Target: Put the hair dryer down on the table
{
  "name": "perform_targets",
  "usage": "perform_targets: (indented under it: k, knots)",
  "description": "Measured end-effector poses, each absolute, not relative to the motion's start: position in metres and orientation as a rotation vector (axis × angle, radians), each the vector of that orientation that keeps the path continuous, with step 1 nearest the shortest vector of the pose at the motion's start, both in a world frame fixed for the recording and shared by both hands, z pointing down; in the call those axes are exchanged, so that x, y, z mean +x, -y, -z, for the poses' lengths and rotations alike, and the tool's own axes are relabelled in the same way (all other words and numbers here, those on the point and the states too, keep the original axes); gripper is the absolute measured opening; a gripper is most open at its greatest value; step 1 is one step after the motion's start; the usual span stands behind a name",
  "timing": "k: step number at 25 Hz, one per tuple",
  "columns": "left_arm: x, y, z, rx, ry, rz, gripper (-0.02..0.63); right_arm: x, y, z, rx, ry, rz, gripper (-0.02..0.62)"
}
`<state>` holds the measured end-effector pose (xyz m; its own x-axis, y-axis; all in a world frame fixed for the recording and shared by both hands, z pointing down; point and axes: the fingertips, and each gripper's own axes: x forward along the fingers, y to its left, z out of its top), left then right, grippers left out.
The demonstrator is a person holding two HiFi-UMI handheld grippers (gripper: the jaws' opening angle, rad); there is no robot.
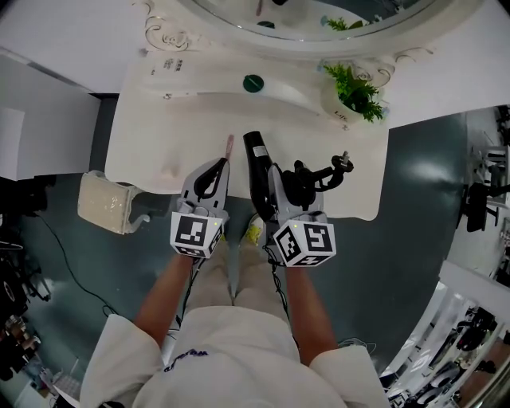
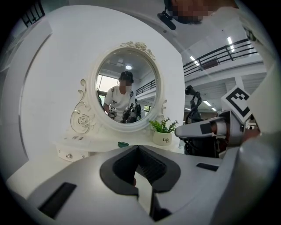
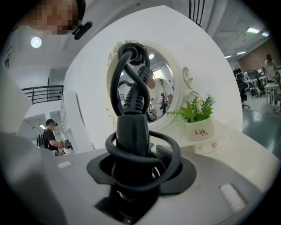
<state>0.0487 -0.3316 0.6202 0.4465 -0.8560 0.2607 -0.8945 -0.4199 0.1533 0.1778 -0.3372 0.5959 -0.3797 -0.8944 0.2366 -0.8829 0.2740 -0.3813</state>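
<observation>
My right gripper (image 1: 273, 177) is shut on the handle of a black hair dryer (image 1: 255, 159). It holds the dryer over the front edge of the white dressing table (image 1: 143, 151), barrel pointing away from me. The dryer's black cord (image 1: 323, 175) hangs bunched to the right of that gripper. In the right gripper view the handle (image 3: 131, 132) stands between the jaws of the right gripper (image 3: 134, 171) with a loop of cord around it. My left gripper (image 1: 213, 169) hovers beside it on the left, shut with nothing held. In the left gripper view the left gripper (image 2: 139, 165) has its pads together.
An oval mirror (image 1: 319, 16) stands at the back of the table, with a potted plant (image 1: 356, 92) at its right and a green lid (image 1: 253, 83) near the middle. A thin pink item (image 1: 229, 145) lies ahead of the left gripper. A beige stool (image 1: 107, 203) stands on the floor at the left.
</observation>
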Motion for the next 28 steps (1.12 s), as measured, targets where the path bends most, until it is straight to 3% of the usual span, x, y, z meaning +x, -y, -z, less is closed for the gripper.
perform_targets:
  k: [28]
  knots:
    - [0.051, 0.355, -0.650, 2.479, 1.511, -0.276, 0.008, 0.163, 0.376, -0.670, -1.856, -2.466, 0.857, 0.232]
